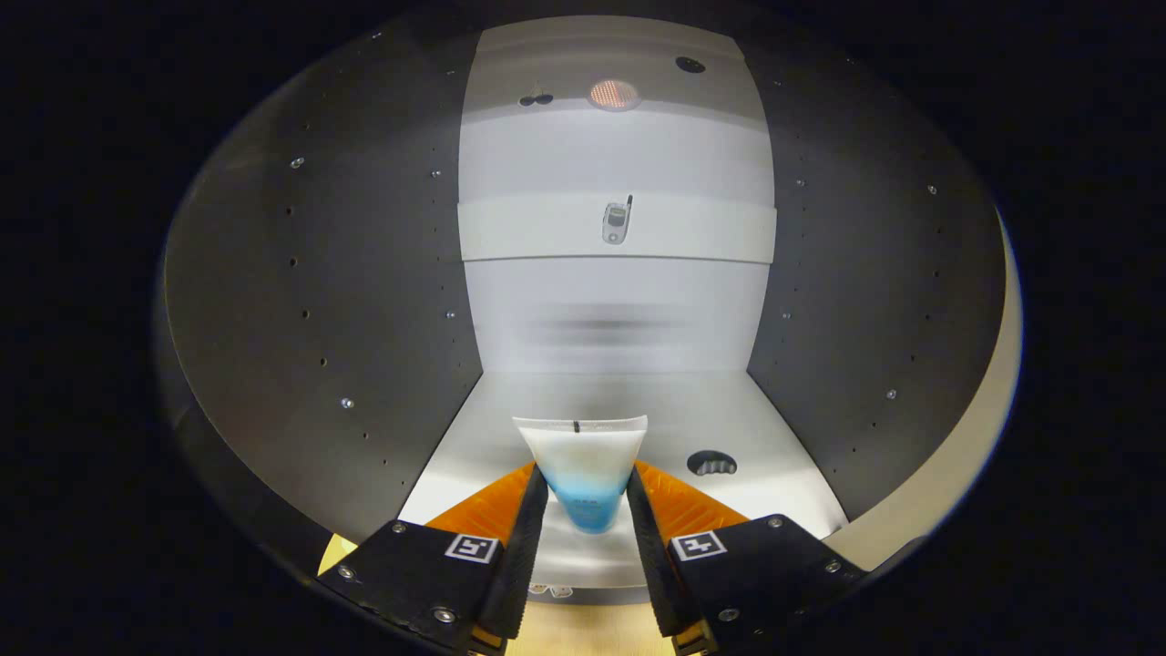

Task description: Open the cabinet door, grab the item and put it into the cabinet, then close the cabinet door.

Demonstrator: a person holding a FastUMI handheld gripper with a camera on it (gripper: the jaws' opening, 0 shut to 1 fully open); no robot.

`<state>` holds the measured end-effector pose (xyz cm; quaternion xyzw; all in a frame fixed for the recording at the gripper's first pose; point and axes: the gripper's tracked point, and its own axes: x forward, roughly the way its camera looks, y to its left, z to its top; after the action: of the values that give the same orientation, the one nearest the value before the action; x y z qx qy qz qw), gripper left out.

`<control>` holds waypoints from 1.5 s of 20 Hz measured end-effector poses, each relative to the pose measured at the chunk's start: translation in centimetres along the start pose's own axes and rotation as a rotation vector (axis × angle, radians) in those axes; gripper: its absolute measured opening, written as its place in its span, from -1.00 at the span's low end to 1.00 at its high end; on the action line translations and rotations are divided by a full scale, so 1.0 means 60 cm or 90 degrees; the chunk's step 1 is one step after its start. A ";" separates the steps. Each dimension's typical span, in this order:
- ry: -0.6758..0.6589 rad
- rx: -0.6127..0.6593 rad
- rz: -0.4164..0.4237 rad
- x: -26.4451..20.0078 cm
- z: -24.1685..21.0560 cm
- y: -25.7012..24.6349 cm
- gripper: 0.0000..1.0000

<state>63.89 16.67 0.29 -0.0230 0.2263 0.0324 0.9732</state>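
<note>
Inside the open cabinet (383, 301), the gripper (587, 497) reaches in over the pale floor of the lower compartment, and a soft tube (583, 456) stands between its two fingers. The tube is white toward its flat, wide crimped end, which points up, and blue toward the narrow end, which points down. Both fingers press against the tube's sides low on its body, so the gripper is closed on it. Whether the blue end touches the cabinet floor cannot be told.

On the left, the dark side wall of the cabinet curves away, dotted with rows of small holes and a few bright screw heads. In the middle, the light back panel (615, 310) rises behind the tube, and a pale horizontal band like a shelf edge (510, 232) crosses it well above the fingers. On that band, near its middle, sits a small silvery thing shaped like an old mobile phone (617, 222) with a short aerial; it is too small to tell more. Higher still, under the top of the cabinet, a round glowing orange light (614, 94) shows, with two small dark spots (536, 99) just to its left and a dark round hole (690, 65) to its right.

On the floor, to the right of the tube and just beyond the right finger, lies a small dark oval cutout (711, 463). Farther right stands the other dark side wall (874, 301), again with holes and screws, and past it a cream-coloured edge (988, 392) curves down.
</note>
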 end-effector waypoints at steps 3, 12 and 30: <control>-0.003 0.005 -0.008 0.001 0.003 -0.005 0.15; -0.081 0.007 0.010 -0.090 0.037 0.012 0.89; -0.233 -0.002 0.017 -0.506 -0.069 0.031 0.89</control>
<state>34.74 16.71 9.96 -0.0153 0.0458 0.0490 0.9976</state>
